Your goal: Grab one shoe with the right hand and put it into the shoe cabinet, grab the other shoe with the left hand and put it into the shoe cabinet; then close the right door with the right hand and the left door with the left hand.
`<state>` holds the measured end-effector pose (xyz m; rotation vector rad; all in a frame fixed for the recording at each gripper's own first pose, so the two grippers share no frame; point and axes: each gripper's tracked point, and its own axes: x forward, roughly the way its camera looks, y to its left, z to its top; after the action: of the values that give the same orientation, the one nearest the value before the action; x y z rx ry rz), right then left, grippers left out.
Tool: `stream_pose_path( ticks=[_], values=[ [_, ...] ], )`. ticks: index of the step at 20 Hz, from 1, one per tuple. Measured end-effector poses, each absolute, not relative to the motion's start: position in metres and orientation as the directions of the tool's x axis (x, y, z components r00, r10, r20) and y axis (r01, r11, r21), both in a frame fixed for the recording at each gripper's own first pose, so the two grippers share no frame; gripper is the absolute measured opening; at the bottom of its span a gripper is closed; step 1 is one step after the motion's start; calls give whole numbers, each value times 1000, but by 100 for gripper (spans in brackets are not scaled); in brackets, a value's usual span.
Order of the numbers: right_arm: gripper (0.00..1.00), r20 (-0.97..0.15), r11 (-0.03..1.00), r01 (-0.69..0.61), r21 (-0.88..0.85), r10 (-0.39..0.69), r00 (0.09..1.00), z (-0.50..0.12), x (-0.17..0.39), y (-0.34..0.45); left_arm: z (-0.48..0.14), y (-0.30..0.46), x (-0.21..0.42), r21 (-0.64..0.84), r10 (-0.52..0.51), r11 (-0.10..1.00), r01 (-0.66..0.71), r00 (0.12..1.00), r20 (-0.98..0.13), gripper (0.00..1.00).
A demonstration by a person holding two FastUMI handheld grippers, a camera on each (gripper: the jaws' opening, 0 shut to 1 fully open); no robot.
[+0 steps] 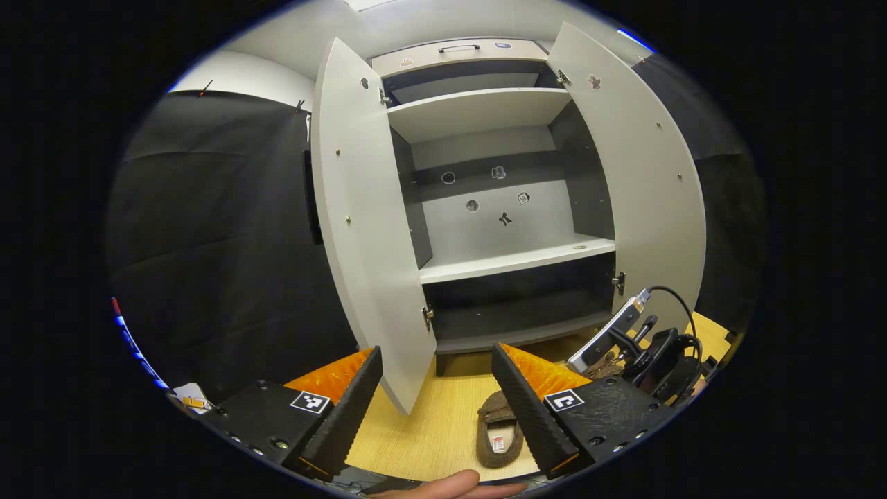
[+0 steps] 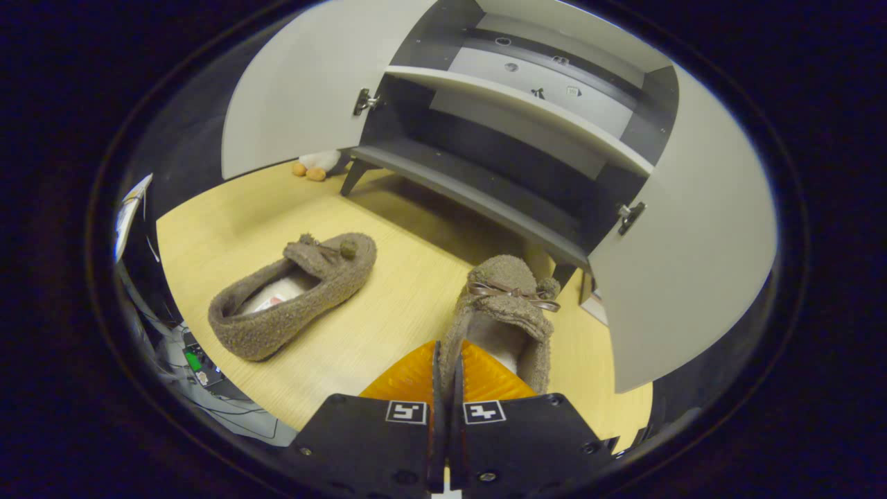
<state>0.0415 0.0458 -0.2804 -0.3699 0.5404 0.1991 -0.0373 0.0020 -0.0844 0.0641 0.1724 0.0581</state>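
Observation:
Two brown fuzzy slippers with bows are on the wooden floor [image 2: 388, 305] in front of the shoe cabinet [image 1: 499, 263], which stands with both doors open. In the right gripper view, my right gripper [image 2: 443, 350] is shut on the side wall of the nearer slipper [image 2: 506, 305], toe toward the cabinet. The other slipper [image 2: 291, 298] lies apart to its left. In the left gripper view, my left gripper [image 1: 436, 353] is open and holds nothing, above that loose slipper [image 1: 500, 433]. The right gripper [image 1: 624, 343] is low at the right.
The cabinet's left door [image 1: 353, 229] and right door [image 1: 637, 180] swing out wide toward me. The bottom shelf [image 2: 478, 194] is bare and dark. A small plush toy [image 2: 315, 166] lies by the cabinet's leg. Cables and a small device [image 2: 197, 364] sit past the floor's edge.

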Motion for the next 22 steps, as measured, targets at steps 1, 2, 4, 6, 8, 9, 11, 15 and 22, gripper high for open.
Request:
stream_pose_path(
  ticks=[1, 2, 4, 6, 8, 9, 11, 15, 22],
  values=[
    [6, -518, 919, -269, -289, 87, 851, -267, 43, 43, -82, 0, -35, 63, 56, 997, -46, 985, -164, 96],
    [6, -497, 923, -255, -287, 84, 864, -253, 44, 40, -79, -1, -32, 58, 49, 998, -40, 986, -157, 96],
    [6, -454, 934, -226, -276, 81, 887, -223, 49, 35, -76, -4, -27, 50, 34, 998, -27, 989, -145, 96],
    [6, -413, 942, -198, -270, 73, 908, -194, 51, 30, -70, -7, -23, 40, 23, 999, -18, 991, -131, 96],
    [6, -379, 949, -175, -264, 65, 923, -166, 53, 28, -67, -8, -19, 32, 14, 999, -10, 993, -118, 96],
    [6, -361, 954, -165, -252, 65, 930, -151, 54, 27, -67, -9, -19, 29, 9, 1000, -6, 993, -114, 96],
    [6, -321, 958, -156, -239, 74, 944, -123, 59, 28, -66, -11, -17, 25, 3, 1000, 0, 994, -109, 96],
    [6, -244, 958, -145, -247, 84, 966, -69, 73, 27, -70, -14, -15, 24, -16, 1000, 19, 994, -108, 96],
    [6, -156, 964, -137, -229, 103, 982, 3, 115, 34, -62, -20, 1, 15, -46, 999, 47, 995, -92, 96]
  ],
)
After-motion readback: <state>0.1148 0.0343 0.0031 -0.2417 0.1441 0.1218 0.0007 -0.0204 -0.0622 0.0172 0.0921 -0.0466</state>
